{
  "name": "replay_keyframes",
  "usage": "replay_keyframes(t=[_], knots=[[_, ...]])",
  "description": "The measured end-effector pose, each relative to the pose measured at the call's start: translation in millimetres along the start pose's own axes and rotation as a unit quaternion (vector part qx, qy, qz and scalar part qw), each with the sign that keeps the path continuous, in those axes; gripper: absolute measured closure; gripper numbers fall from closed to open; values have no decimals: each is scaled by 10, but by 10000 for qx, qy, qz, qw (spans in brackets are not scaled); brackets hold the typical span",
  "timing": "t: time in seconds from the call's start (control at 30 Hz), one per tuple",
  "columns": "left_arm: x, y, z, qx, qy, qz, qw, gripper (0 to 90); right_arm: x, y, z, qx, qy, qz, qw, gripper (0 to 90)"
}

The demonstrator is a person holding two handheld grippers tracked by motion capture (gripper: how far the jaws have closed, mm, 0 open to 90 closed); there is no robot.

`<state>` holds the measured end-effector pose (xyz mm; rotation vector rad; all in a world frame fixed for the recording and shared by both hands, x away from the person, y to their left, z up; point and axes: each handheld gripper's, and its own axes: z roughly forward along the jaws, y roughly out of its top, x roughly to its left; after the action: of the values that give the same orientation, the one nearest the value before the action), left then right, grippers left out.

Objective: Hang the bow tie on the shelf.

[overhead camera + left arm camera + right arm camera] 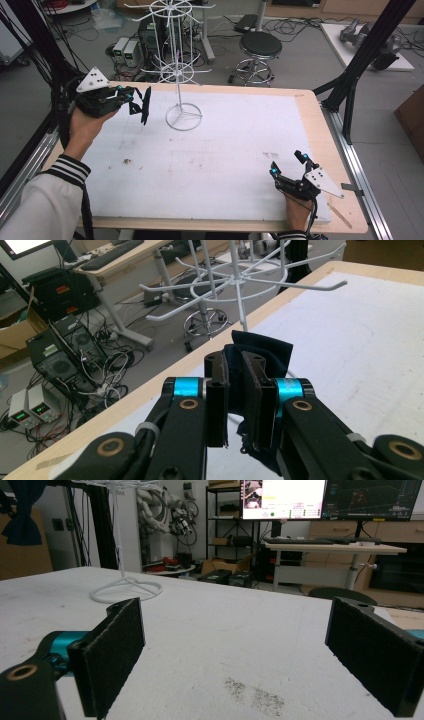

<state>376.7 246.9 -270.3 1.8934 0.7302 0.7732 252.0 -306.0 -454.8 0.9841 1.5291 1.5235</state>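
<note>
A dark navy cloth (146,106) hangs in the air above the table's far left part, pinched between the jaws of my left gripper (135,99). In the left gripper view the jaws of that gripper (239,371) are shut on the cloth (265,351), which sticks out past the tips and droops below. A white wire hook rack (177,70) stands just right of the cloth, its ring base (184,117) on the white table cover. My right gripper (288,162) rests near the front right edge, and its jaws (240,655) stand wide apart with nothing between them.
The table (310,107) has a wooden rim around a white cover (225,150) with a few dirt marks. In the left gripper view the rack's hooks (235,282) reach out ahead. A stool (260,47), cables and computers sit on the floor beyond the far edge.
</note>
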Motion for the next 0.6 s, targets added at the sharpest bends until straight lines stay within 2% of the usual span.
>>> replay_keyframes(t=[0.6], knots=[[-200,166,142,-83,-290,197,9994,811,1,0,-2,-1,4,24,10000,80]])
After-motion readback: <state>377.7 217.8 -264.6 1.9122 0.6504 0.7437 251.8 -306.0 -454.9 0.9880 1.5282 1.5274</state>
